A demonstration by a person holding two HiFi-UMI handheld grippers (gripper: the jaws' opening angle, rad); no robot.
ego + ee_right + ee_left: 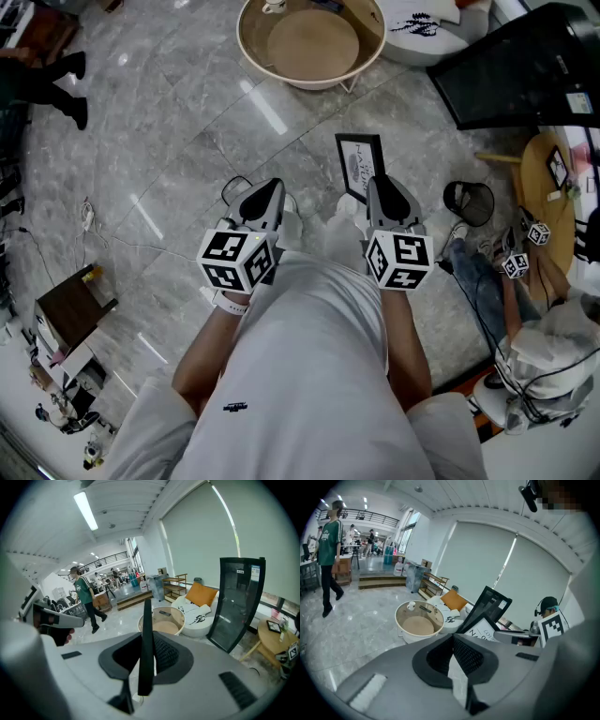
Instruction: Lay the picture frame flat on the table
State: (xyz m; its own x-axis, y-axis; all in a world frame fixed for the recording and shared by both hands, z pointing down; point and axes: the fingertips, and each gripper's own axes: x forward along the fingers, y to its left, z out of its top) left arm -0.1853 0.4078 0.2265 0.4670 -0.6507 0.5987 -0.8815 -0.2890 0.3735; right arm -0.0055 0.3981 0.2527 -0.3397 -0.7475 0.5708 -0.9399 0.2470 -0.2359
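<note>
A black picture frame (360, 164) with a white printed sheet stands upright above the grey marble floor. My right gripper (380, 185) is shut on its lower right edge. In the right gripper view the frame (146, 644) shows edge-on as a thin black bar between the pads. My left gripper (267, 190) hangs beside it to the left, shut and holding nothing. From the left gripper (452, 637) view, the frame (480, 631) shows to the right. A round low table (309, 42) with a raised rim lies ahead, a cup on it.
A tall black glass panel (525, 56) leans at the far right beside a white beanbag (422, 28). A black bin (469, 200), a round wooden side table (539, 178) and a seated person (506, 272) are at the right. A small brown table (70, 309) stands at the left.
</note>
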